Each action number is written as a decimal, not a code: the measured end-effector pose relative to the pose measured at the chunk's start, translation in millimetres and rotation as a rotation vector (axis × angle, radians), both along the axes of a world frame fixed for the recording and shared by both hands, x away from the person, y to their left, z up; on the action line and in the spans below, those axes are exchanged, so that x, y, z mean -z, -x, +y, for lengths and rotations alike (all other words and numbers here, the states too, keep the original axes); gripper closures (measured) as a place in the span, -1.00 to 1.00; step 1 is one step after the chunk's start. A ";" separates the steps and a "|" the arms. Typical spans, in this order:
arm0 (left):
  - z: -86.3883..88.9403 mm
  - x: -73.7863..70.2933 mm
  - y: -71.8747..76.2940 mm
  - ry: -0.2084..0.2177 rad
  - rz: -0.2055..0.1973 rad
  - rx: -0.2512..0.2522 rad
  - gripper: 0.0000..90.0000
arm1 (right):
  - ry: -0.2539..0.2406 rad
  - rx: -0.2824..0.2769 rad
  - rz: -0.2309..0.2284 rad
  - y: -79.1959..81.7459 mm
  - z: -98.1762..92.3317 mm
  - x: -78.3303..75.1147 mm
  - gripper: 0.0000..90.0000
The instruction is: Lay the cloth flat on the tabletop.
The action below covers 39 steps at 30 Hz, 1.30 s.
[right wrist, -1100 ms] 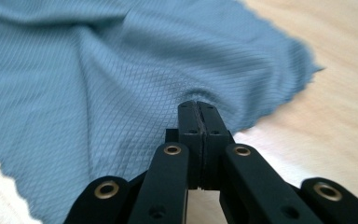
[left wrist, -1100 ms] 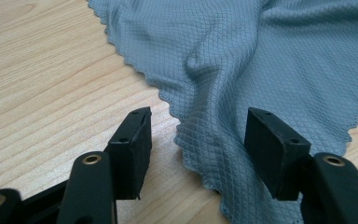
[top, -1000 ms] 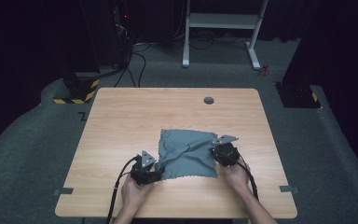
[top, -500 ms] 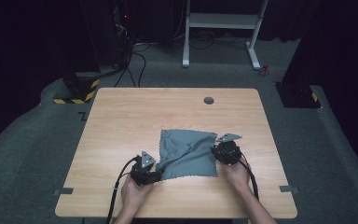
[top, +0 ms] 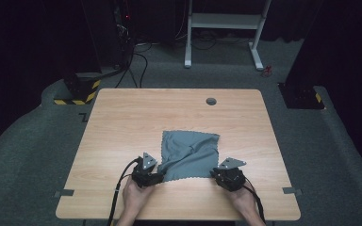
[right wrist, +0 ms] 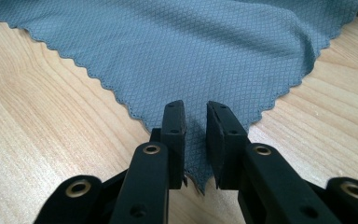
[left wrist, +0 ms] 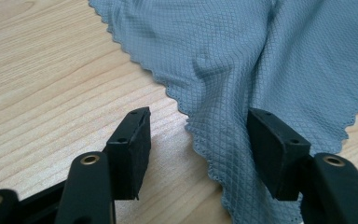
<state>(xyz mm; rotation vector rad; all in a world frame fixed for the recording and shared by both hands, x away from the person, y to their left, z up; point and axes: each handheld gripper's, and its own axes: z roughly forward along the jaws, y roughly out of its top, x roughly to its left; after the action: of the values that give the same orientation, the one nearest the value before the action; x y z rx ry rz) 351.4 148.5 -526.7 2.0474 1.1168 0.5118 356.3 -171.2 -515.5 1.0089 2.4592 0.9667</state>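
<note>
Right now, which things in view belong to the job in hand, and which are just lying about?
In the job:
- grey cloth, spread on the table
- left gripper, jaws wide, a cloth corner between them
- right gripper, jaws narrowly apart around another corner

Lying about:
- round hole in the tabletop
- white stand on the floor beyond
- cables on the floor

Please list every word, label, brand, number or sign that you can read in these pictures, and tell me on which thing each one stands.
There is no readable text.
Grey cloth: woven pattern, no label or print.
Wooden table: bare wood grain and a round hole, no writing.
Left hand-held gripper and right hand-held gripper: black, no brand or number visible.
Black base on the floor: yellow and black hazard stripes, a warning sign without words.
</note>
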 end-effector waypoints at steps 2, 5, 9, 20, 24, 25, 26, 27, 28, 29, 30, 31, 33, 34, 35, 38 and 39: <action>0.0 0.1 0.0 0.002 0.000 -0.001 -0.09 | 0.001 0.007 0.001 1.4 0.3 -0.1 0.80; 0.0 0.1 0.0 0.002 0.001 0.000 -0.10 | 0.004 0.006 0.003 3.6 0.7 -0.3 0.98; 0.2 0.1 0.1 0.001 0.002 0.003 -0.12 | 0.010 0.007 -0.004 5.6 1.3 -0.1 1.00; 6.7 -0.4 -1.8 0.045 0.020 0.009 -0.13 | 0.032 -0.033 -0.007 25.9 -4.6 -8.2 1.00; 5.1 -0.4 -0.1 0.036 0.014 0.019 -0.08 | 0.044 -0.043 -0.003 33.3 -7.5 -5.9 1.00; 4.6 -0.3 0.8 0.038 0.014 0.022 -0.08 | 0.044 -0.042 -0.003 34.6 -8.3 -5.3 1.00; 4.5 -0.5 1.6 0.036 0.008 0.028 -0.05 | 0.043 -0.041 -0.004 35.9 -9.2 -4.8 1.00; 4.8 -0.8 2.0 0.035 0.003 0.036 -0.02 | 0.043 -0.041 -0.005 36.9 -10.0 -4.4 1.00; 4.4 -0.8 3.8 0.049 0.009 0.041 0.01 | 0.041 -0.040 -0.005 37.9 -10.4 -4.0 1.00; 4.3 -0.8 5.2 0.043 0.004 0.046 0.05 | 0.038 -0.034 -0.006 38.7 -10.6 -3.5 1.00; 3.4 -2.1 12.0 0.017 -0.008 0.054 0.07 | 0.035 -0.034 -0.011 38.8 -10.6 -3.8 0.99; 3.4 -2.1 12.0 0.017 -0.008 0.054 0.08 | 0.033 -0.029 -0.016 39.3 -10.7 -4.6 0.99; 3.3 -6.7 21.3 0.009 -0.034 0.062 0.10 | 0.027 -0.026 -0.022 39.3 -10.8 -5.3 0.99; 3.6 -10.9 26.8 -0.006 -0.055 0.068 0.11 | 0.025 -0.024 -0.026 39.1 -11.0 -6.1 0.99; 3.8 -13.3 29.7 -0.013 -0.067 0.071 0.13 | 0.021 -0.020 -0.032 38.9 -11.0 -7.1 0.99; 3.6 -19.3 40.6 -0.014 -0.079 0.093 0.27 | 0.011 -0.018 -0.039 39.5 -11.2 -9.5 0.99; 2.7 -19.7 43.6 -0.012 -0.075 0.100 0.33 | 0.009 -0.022 -0.040 39.5 -11.6 -9.9 0.99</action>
<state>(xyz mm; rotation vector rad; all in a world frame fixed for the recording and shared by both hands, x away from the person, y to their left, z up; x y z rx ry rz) 307.8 151.1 -507.0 2.0651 0.9645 0.5411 316.8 -182.7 -505.6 0.9523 2.4453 0.9723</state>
